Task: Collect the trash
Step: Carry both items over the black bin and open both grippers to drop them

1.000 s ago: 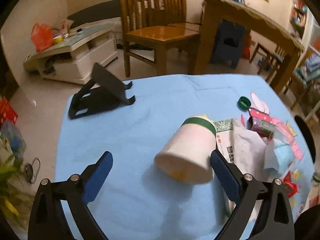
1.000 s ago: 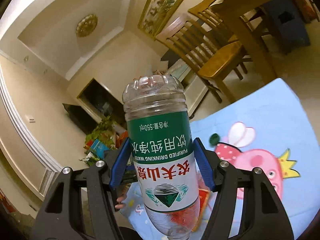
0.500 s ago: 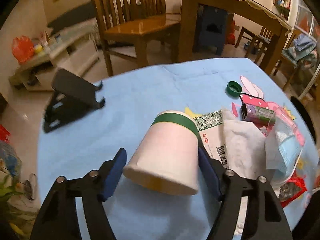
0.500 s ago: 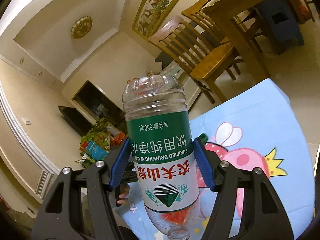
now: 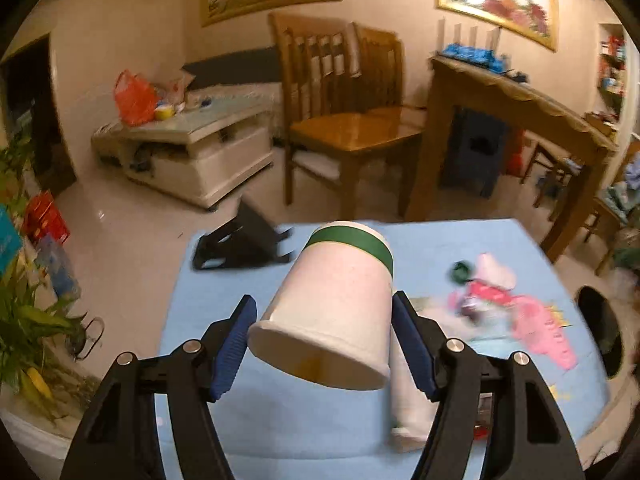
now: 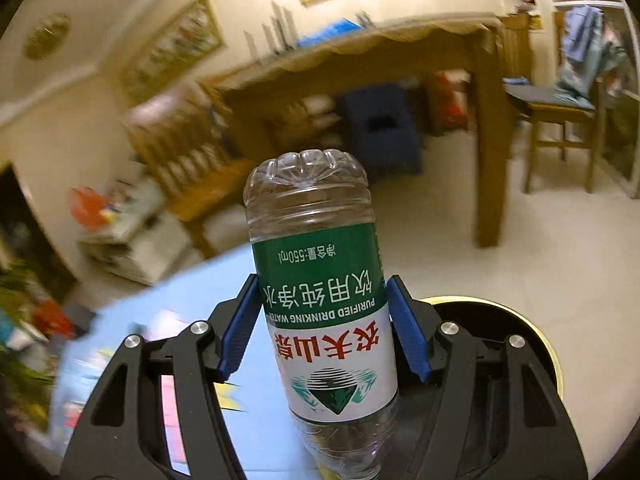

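My left gripper (image 5: 322, 340) is shut on a white paper cup (image 5: 334, 308) with a green band, held above the blue tablecloth (image 5: 248, 280), its base toward the camera. My right gripper (image 6: 324, 328) is shut on an empty plastic water bottle (image 6: 320, 280) with a green and white label, upside down. It hangs over a black bin with a yellow rim (image 6: 548, 360). More trash lies at the table's right: a green bottle cap (image 5: 462, 272), pink wrappers (image 5: 532, 316) and a white bag (image 5: 408, 412).
A black phone stand (image 5: 244, 240) sits at the table's far left edge. A black bin opening (image 5: 600, 332) shows at the right. Wooden chairs (image 5: 344, 120), a wooden table (image 5: 508, 92) and a white TV stand (image 5: 192, 148) stand beyond. Plants (image 5: 24, 320) are at the left.
My left gripper closed on the paper cup and lifted it off the cloth. My right gripper swung right with the bottle, from over the table to over the bin.
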Available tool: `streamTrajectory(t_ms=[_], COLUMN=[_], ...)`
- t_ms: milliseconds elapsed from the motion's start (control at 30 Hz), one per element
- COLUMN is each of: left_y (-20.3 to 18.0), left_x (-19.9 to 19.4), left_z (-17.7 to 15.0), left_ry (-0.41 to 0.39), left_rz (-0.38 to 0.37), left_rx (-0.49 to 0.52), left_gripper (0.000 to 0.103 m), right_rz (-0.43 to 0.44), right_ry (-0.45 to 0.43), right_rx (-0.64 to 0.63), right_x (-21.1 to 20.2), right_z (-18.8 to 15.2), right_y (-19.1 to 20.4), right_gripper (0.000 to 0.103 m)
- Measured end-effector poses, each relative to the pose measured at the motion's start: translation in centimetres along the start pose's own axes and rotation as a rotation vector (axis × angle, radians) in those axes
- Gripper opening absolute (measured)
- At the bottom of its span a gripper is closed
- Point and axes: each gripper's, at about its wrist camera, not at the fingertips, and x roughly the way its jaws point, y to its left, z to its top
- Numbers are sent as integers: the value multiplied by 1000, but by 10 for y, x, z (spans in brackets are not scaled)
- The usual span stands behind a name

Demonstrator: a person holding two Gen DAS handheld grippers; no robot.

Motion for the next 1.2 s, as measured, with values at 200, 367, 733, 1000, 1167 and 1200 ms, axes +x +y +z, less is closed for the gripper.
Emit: streamTrajectory(t_ms=[200,367,733,1000,1167,1200], left_y=[-121,-235,-396,-443,-442,-441], left_x=[-18,-9,44,68,76,75], left_z=[8,-6,-46,-63,-63,-62], left_ry=[3,62,214,271,277,277], left_rz=[-210,-353,-512,-520,-499,-496], left_rx=[142,282,422,477,463,460], left_gripper=[68,68,68,75,86,86], right_rz=[-144,-147,-196,-245,-243,-245], right_ry=[219,264,24,32,25,24], right_rx=[130,187,253,336,310,302], right_x=[55,51,-57,-56,-58,-58], right_z=[-32,-32,6,10,14,14], right_y=[-49,-69,-98,-133,-126,-123], right_gripper=[65,97,97,97,97,97])
